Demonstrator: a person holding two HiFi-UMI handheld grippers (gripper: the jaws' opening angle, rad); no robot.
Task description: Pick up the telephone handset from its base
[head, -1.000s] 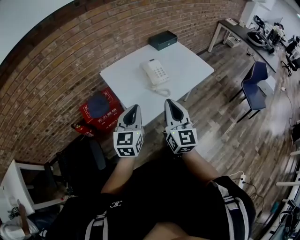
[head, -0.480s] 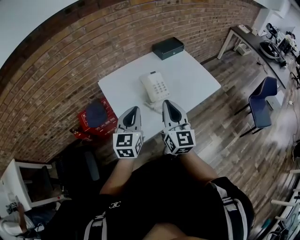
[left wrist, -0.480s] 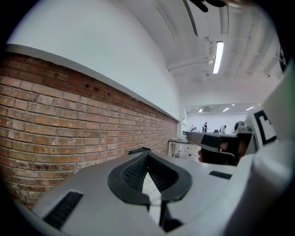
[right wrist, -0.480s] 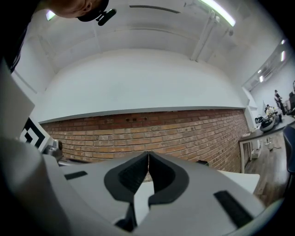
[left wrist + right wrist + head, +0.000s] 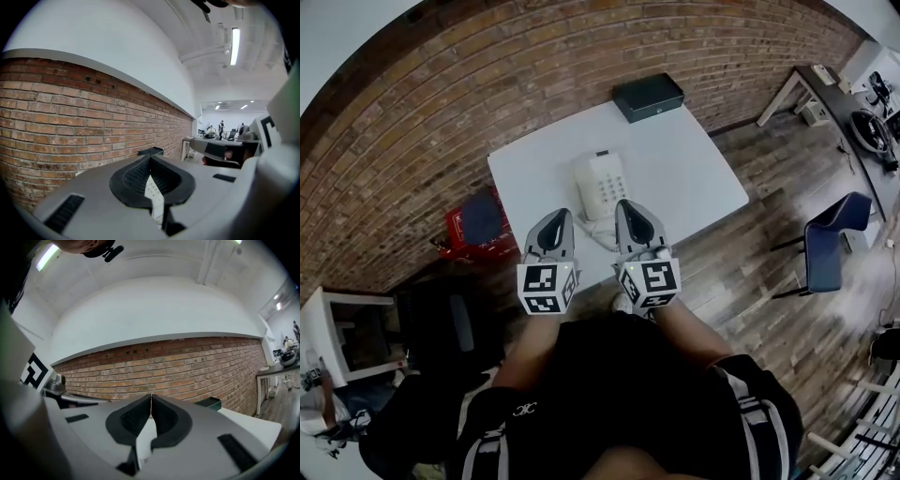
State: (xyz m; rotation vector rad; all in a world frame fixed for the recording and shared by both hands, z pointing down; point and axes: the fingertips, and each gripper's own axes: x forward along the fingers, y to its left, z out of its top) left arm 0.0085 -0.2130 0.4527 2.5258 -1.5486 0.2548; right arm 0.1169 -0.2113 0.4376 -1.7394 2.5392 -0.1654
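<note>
The head view is showing the whole layout: a white table [image 5: 703, 178] is standing against a brick wall [image 5: 487, 84]; the telephone [image 5: 609, 183] is sitting near the table's front edge; a black box [image 5: 648, 97] is resting at the far edge by the wall. The left gripper [image 5: 562, 214] and the right gripper [image 5: 624, 202] are hovering side by side at the near edge, pointing toward the telephone without touching it.

The gripper views are looking along the jaws instead; each is showing its own jaws meeting at the tips with nothing between them, so both are closed and empty. They are also showing the white upper wall and ceiling lights; the left gripper view alone is showing distant desks with people. The jaws are covering most of the telephone there; only a white sliver with small dots is showing through the left gripper's gap.

The handset [image 5: 584, 187] is lying in its cradle along the left side of the white base, beside the keypad; its coiled cord [image 5: 602, 232] is trailing toward the table edge.

The marker cubes [image 5: 542, 287] are carrying black-and-white square patterns; print on a red box [image 5: 473, 220] on the floor and a small white logo [image 5: 523, 409] on the person's dark clothing are too small to read.
</note>
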